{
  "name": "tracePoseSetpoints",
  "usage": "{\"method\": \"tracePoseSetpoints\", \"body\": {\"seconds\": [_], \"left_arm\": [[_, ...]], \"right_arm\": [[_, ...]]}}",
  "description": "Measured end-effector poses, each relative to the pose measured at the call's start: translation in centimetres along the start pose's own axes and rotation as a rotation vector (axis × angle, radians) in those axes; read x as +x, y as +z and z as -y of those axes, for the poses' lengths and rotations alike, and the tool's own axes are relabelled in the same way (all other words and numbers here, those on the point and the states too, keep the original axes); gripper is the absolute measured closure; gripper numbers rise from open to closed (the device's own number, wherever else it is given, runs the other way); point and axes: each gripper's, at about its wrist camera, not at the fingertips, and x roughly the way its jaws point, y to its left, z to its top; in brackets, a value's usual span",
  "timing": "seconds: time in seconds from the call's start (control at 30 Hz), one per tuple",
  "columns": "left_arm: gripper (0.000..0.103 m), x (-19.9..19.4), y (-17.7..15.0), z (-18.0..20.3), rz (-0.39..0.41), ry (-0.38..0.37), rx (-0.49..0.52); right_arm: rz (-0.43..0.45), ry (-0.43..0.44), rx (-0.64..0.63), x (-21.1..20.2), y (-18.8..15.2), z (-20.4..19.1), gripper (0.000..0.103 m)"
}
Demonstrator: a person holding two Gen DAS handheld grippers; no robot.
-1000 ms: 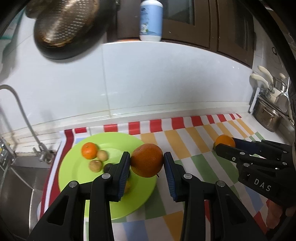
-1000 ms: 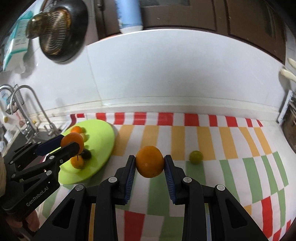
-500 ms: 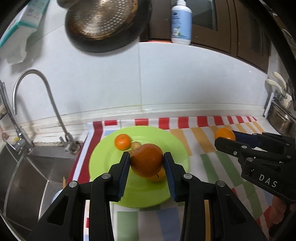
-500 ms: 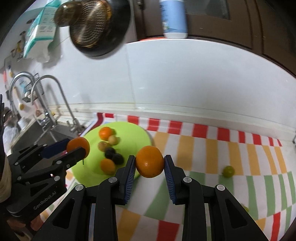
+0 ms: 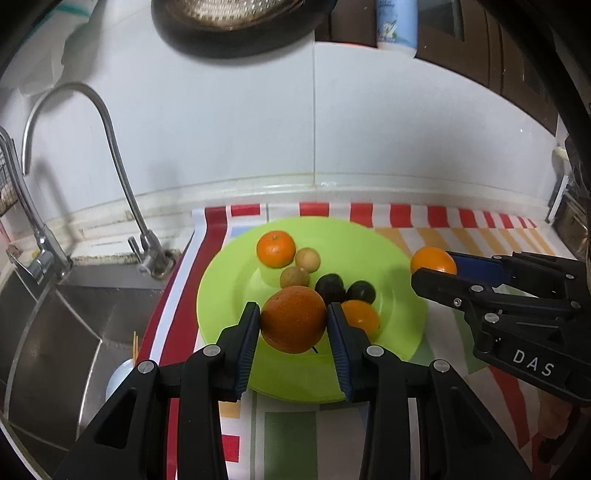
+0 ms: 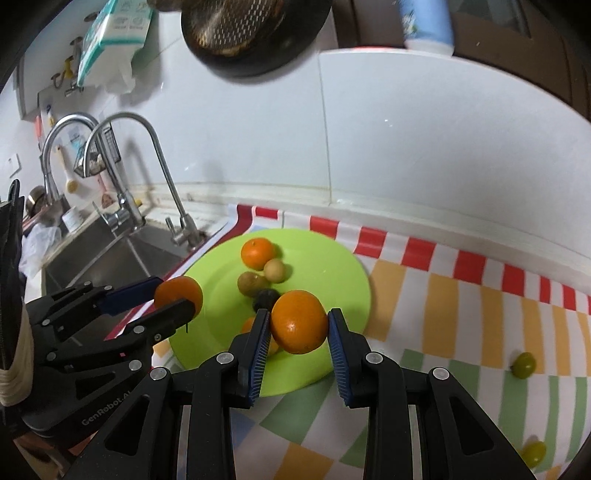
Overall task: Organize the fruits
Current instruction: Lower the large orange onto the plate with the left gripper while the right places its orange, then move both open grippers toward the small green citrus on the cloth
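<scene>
My left gripper (image 5: 291, 325) is shut on a dark orange (image 5: 293, 319) and holds it above the near part of the green plate (image 5: 229, 295). My right gripper (image 6: 297, 328) is shut on a bright orange (image 6: 299, 321) above the plate's right side (image 6: 343, 273). The plate holds a small tangerine (image 5: 276, 248), two tan round fruits (image 5: 307, 259), two dark fruits (image 5: 361, 291) and a partly hidden orange fruit (image 5: 360, 318). The right gripper with its orange shows in the left wrist view (image 5: 434, 264). The left gripper shows in the right wrist view (image 6: 177, 295).
A striped cloth (image 6: 443, 295) covers the counter. Two small green fruits (image 6: 523, 364) lie on it at the right. A steel sink (image 5: 48, 332) and tap (image 5: 122, 184) are to the left of the plate. A pan (image 5: 236, 26) hangs on the wall above.
Both grippers have moved left with their oranges and now hang over the plate. The sink and tap have come further into view.
</scene>
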Motion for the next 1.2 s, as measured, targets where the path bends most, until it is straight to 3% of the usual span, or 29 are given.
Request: {"method": "tracePoseSetpoints", "body": {"seconds": [0.3,0.43,0.83,1.2], "left_arm": [[0.065,1.0,0.1,-0.4,-0.017,0.009,-0.013],[0.06,0.0,0.4,-0.3,0.019,0.028,-0.008],[0.051,-4.1,1.2,1.3,0.101,0.014,0.024],[0.042,-6.7,1.7,4.5,0.146,-0.065,0.079]], "right_arm": [[-0.03,0.025,0.006,2.2,-0.1,0.2,0.07],[-0.011,0.01,0.023,1.6,0.0,0.5,0.061],[0.053,-0.067,0.04,-3.6,0.1,1.3,0.061],[0.095,-0.154,0.082,-8.5,-0.9,2.4,0.061]]}}
